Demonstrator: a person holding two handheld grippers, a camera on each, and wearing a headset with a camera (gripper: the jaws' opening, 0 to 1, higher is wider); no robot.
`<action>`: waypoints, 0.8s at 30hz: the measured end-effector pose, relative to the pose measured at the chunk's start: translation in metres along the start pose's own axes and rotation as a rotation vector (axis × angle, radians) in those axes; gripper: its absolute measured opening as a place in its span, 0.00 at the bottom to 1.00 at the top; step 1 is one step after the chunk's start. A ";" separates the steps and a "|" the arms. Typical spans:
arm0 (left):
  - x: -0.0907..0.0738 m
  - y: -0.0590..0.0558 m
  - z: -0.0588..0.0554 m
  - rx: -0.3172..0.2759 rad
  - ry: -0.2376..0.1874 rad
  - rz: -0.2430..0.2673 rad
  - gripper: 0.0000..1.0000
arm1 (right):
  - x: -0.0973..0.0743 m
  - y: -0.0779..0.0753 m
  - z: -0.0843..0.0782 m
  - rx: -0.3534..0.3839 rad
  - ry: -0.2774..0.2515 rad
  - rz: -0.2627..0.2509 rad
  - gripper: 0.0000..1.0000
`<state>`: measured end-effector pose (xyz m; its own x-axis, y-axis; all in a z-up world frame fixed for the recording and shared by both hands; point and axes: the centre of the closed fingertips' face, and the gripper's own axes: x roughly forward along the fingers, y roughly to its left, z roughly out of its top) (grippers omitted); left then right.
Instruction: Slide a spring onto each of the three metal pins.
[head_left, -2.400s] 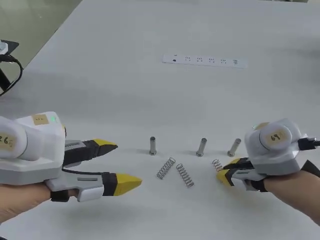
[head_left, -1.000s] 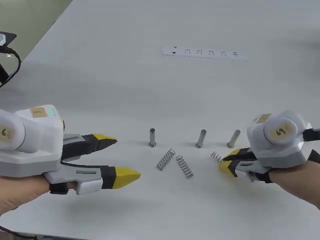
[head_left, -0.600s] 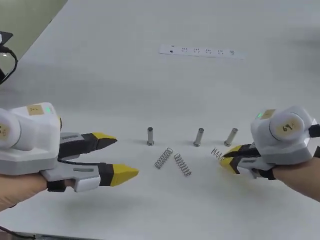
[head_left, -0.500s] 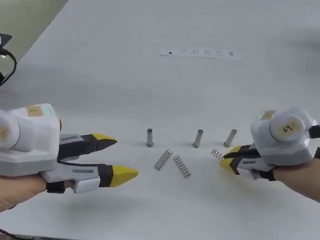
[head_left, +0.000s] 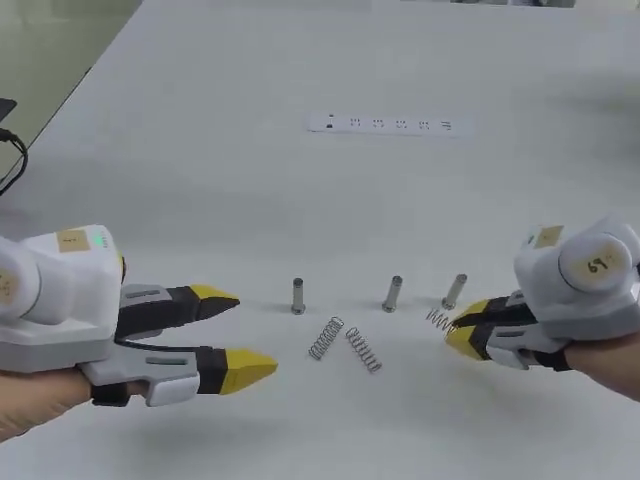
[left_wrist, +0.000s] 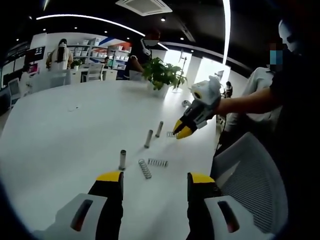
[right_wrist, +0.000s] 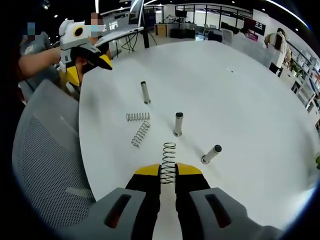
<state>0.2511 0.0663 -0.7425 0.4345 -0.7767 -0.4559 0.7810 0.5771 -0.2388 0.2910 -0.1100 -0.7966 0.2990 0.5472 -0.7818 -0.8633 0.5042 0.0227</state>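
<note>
Right gripper view: right gripper (right_wrist: 168, 175) fingers (right_wrist: 148, 172) pinch one end of a spring (right_wrist: 168, 159) lying on the worktop (right_wrist: 240, 100) just beside the right-hand pin (right_wrist: 210, 154), presumably to lift and thread it; left gripper (head_left: 252, 332), fingers spread, idles left of two loose springs (head_left: 345, 343).

Left gripper (head_left: 255, 332) hovers low over the near left part of the worktop (head_left: 250, 190), held level in the left hand (head_left: 35, 400), yellow-tipped jaws spread wide apart — right gripper (head_left: 452, 335), near right, points leftward, jaws pinched on a spring (right_wrist: 168, 162)
</note>
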 end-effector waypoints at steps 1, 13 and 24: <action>0.000 0.000 0.001 0.003 0.000 -0.004 0.45 | -0.001 0.001 0.003 -0.005 -0.004 0.004 0.08; 0.001 -0.007 0.010 0.028 -0.020 -0.036 0.44 | -0.009 0.038 0.057 -0.139 -0.083 0.095 0.08; 0.002 -0.009 0.018 0.056 -0.051 -0.061 0.37 | -0.006 0.062 0.082 -0.230 -0.102 0.170 0.08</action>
<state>0.2529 0.0555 -0.7261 0.4064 -0.8227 -0.3975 0.8301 0.5143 -0.2157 0.2686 -0.0274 -0.7396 0.1713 0.6813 -0.7117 -0.9704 0.2415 -0.0025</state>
